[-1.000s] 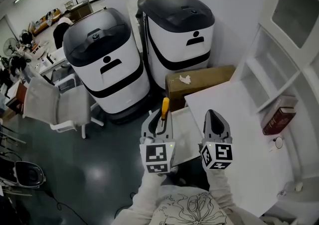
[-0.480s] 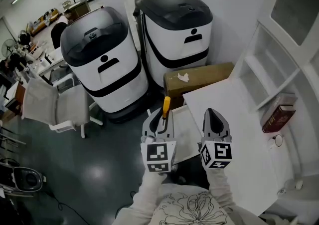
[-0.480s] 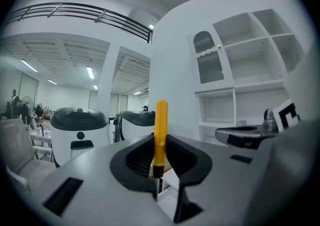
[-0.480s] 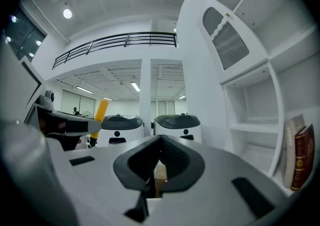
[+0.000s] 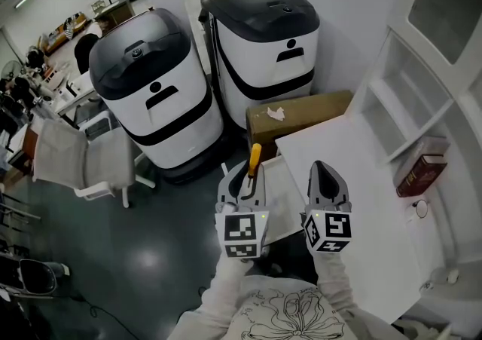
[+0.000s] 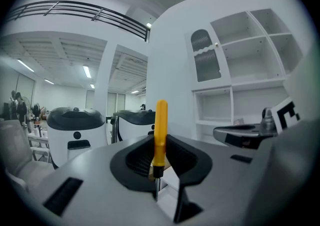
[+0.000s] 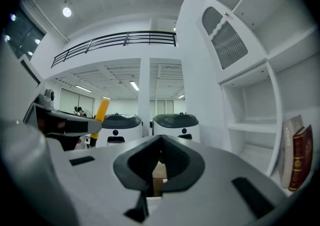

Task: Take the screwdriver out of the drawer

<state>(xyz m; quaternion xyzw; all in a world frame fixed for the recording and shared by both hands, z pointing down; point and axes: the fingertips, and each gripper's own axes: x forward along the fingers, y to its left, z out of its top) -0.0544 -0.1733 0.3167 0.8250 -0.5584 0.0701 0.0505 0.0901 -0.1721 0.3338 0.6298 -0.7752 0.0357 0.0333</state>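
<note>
Two grippers held out side by side, low in the head view. Clamped in the left gripper (image 5: 242,182): one screwdriver (image 5: 254,158), yellow handle pointing up, thin metal tip down between the jaws. Held up in the air just above one open white drawer (image 5: 285,197), not lying in it. Jaws of the right gripper (image 5: 322,173) pressed together at the tips, nothing between them, over the edge of one white table (image 5: 361,218).

Two big white machines (image 5: 154,101) with black lids straight ahead on the dark floor, the second (image 5: 263,48) just right of the first, each with a black mark like a dot over a bar. One brown cardboard box (image 5: 301,114) behind the drawer, maybe touching the second machine. One white chair (image 5: 83,161) off to the left. One red book (image 5: 422,173) leaning on the white shelves (image 5: 410,86) at the right, print on its spine too small to read. Black and white squares on each gripper's cube.
</note>
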